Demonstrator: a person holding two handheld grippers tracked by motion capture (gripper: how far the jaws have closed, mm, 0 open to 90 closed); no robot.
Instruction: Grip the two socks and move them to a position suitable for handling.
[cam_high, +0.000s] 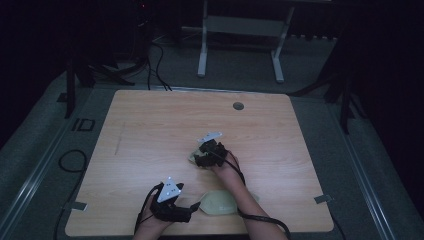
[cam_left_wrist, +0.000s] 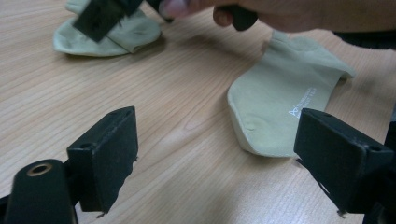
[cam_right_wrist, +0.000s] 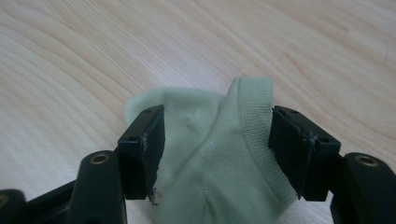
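Two pale green socks lie on the wooden table (cam_high: 150, 125). One sock (cam_high: 192, 158) (cam_right_wrist: 210, 172) (cam_left_wrist: 109, 37) is bunched near the table's middle. My right gripper (cam_high: 201, 159) (cam_right_wrist: 217, 116) stands open over it, one jaw on each side of the ribbed cuff. The other sock (cam_high: 220, 203) (cam_left_wrist: 280, 102) lies flat near the front edge, partly under the right forearm, with small white print on it. My left gripper (cam_high: 192, 211) (cam_left_wrist: 217, 126) is open just left of this sock, its jaws low over bare wood and holding nothing.
A round grey grommet (cam_high: 238, 106) sits near the table's far edge. Cables (cam_high: 155, 65) and a white metal frame (cam_high: 240, 45) are on the floor behind the table. The right hand (cam_left_wrist: 280, 11) crosses the top of the left gripper view.
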